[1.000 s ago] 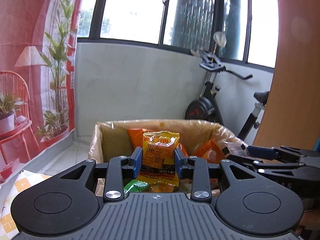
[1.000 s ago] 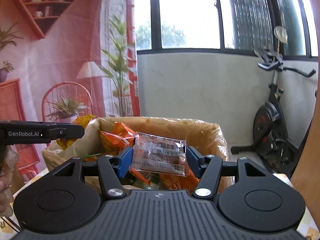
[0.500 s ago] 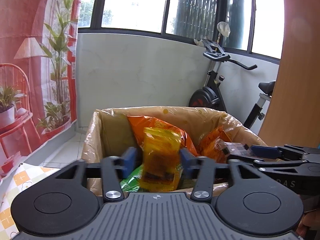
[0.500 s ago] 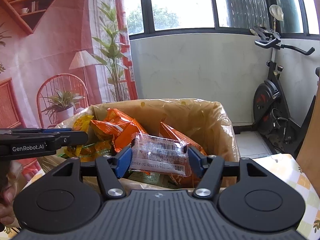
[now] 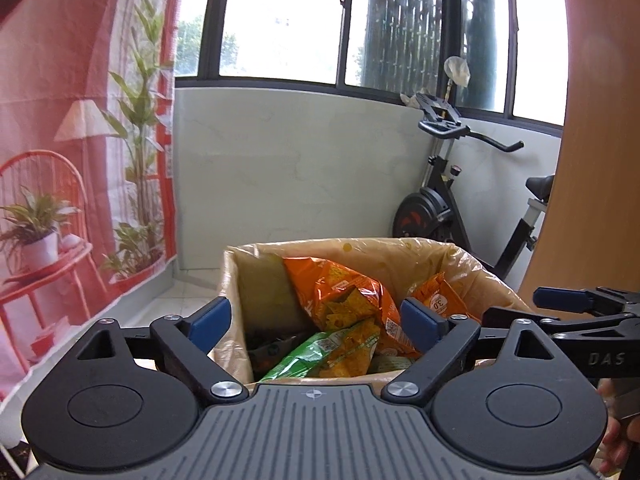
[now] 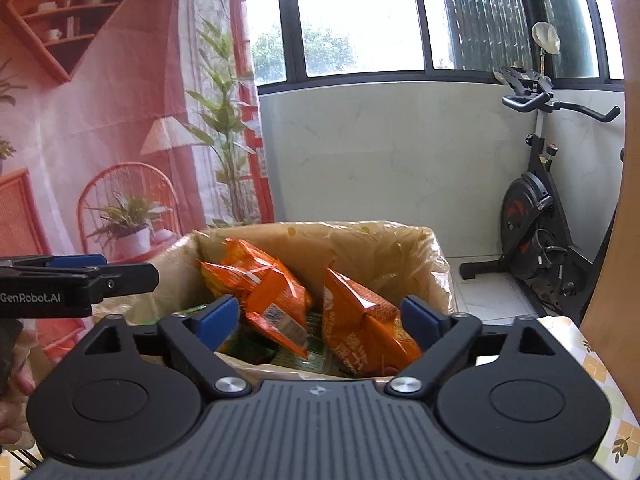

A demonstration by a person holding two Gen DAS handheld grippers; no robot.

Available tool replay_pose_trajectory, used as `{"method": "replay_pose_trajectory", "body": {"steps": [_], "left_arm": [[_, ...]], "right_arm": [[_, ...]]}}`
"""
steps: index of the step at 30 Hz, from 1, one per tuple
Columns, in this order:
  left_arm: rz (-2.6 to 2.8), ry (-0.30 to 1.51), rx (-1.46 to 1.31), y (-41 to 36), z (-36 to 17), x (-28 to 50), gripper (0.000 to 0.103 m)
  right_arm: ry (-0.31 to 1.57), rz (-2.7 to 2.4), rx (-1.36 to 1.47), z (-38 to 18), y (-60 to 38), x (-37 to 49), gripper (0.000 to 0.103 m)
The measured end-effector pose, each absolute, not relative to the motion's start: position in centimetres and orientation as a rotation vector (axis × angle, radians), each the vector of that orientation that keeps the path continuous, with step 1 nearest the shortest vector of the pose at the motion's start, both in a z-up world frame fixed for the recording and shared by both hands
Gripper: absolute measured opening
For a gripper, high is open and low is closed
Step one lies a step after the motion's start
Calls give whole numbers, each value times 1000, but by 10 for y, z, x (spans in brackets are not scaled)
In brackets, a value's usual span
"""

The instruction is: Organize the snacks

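Observation:
A cardboard box lined with a tan plastic bag (image 5: 264, 276) (image 6: 384, 252) stands just ahead of both grippers. Inside lie orange snack bags (image 5: 340, 296) (image 6: 264, 292), a second orange bag (image 6: 360, 316) and a green bag (image 5: 332, 352). My left gripper (image 5: 316, 320) hovers over the box's near rim, its jaws opening wide with nothing held between them. My right gripper (image 6: 320, 316) hangs beside it over the same rim, jaws also opening and empty. Each gripper shows at the edge of the other's view.
An exercise bike (image 6: 536, 200) stands at the back right by the white wall. A red printed backdrop (image 5: 60, 160) hangs on the left. A wooden panel (image 5: 592, 160) rises at the right. A patterned tablecloth (image 6: 600, 364) lies under the box.
The left gripper let go of a yellow snack packet, which dropped into the box. The right gripper released its clear-wrapped packet too. Both sets of jaws spread wide.

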State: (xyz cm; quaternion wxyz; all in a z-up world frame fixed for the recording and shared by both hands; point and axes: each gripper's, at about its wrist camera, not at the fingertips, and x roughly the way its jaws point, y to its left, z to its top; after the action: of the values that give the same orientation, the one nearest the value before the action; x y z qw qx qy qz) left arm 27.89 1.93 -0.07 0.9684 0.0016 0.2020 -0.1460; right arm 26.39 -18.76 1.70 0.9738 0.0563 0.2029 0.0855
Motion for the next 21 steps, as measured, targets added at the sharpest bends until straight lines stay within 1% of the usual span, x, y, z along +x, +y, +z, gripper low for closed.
{"method": "replay_pose_trajectory", "body": {"steps": [10,21], "left_arm": [[-245,421,-27,37,14,236,97],[-198,416,-6,43,21,177,97]], "right_arm": [[367,153,119,37,-181,220,103],[323,160,155,45,-173,168,103]]}}
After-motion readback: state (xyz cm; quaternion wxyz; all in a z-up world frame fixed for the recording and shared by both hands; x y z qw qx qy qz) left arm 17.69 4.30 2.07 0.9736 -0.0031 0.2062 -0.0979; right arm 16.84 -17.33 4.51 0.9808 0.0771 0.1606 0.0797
